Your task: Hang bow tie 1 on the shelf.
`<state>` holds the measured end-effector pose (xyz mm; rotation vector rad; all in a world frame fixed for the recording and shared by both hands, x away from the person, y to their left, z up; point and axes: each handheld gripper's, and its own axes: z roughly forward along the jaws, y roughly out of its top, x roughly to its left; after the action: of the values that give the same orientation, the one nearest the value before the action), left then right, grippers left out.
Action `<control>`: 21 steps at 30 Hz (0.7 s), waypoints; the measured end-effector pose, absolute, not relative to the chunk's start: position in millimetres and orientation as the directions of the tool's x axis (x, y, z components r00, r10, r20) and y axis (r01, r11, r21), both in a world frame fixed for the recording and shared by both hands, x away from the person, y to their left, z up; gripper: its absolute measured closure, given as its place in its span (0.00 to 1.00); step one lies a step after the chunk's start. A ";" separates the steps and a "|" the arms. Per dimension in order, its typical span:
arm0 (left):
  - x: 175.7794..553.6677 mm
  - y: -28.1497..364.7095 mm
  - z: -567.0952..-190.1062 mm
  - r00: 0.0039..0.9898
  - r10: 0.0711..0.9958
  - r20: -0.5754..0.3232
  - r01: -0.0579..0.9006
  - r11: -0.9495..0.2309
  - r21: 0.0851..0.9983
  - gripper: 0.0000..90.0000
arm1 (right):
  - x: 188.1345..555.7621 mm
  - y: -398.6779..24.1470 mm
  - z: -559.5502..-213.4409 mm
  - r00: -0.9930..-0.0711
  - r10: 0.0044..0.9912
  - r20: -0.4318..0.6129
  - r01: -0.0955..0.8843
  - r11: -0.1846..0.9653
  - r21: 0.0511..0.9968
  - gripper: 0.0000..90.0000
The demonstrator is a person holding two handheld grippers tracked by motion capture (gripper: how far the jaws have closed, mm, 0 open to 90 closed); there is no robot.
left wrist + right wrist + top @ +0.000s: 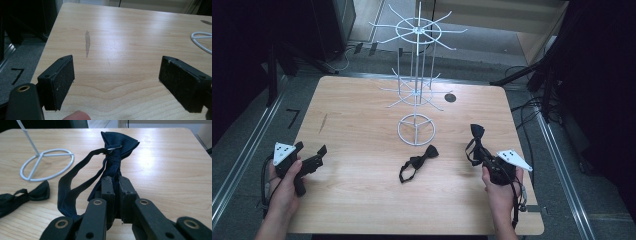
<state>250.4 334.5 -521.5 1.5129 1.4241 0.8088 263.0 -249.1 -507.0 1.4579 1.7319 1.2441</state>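
Observation:
My right gripper (482,150) (116,180) is shut on a dark blue bow tie (477,134) (117,150), pinching one wing so the knot and the other wing stick up beyond the jaws; its strap (72,182) hangs in a loop to the left. A second, black bow tie (418,162) (17,196) lies flat on the wooden table (362,110) near the middle front. A white wire display rack (416,75) stands at the table's centre back on a round base (416,129) (46,163). My left gripper (314,155) (116,82) is open over bare table at the front left.
A small dark round hole (450,97) marks the table behind the rack, and a grey smudge (87,45) lies ahead of the left jaws. Cables (532,110) trail on the floor to the right; dark frames flank both sides.

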 end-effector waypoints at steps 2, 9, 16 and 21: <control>250.5 334.6 -521.5 0.129 0.985 -0.111 0.412 0.048 0.910 0.15 | 262.3 -248.0 -504.3 -0.263 0.953 0.152 0.436 -0.023 0.899 0.95; 250.7 334.8 -521.4 0.129 0.985 -0.117 0.415 0.054 0.908 0.15 | 260.7 -240.0 -496.1 -0.286 0.944 0.162 0.409 -0.032 0.912 0.95; 250.9 334.9 -521.6 0.129 0.984 -0.120 0.414 0.057 0.908 0.15 | 260.6 -233.0 -489.1 -0.304 0.941 0.151 0.390 -0.022 0.921 0.95; 250.9 335.0 -521.5 0.129 0.984 -0.121 0.415 0.057 0.908 0.15 | 259.9 -228.0 -481.1 -0.317 0.936 0.151 0.362 -0.027 0.932 0.95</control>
<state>250.9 335.0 -521.5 1.5050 1.4298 0.7971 259.9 -228.0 -481.1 1.3640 1.7020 1.3463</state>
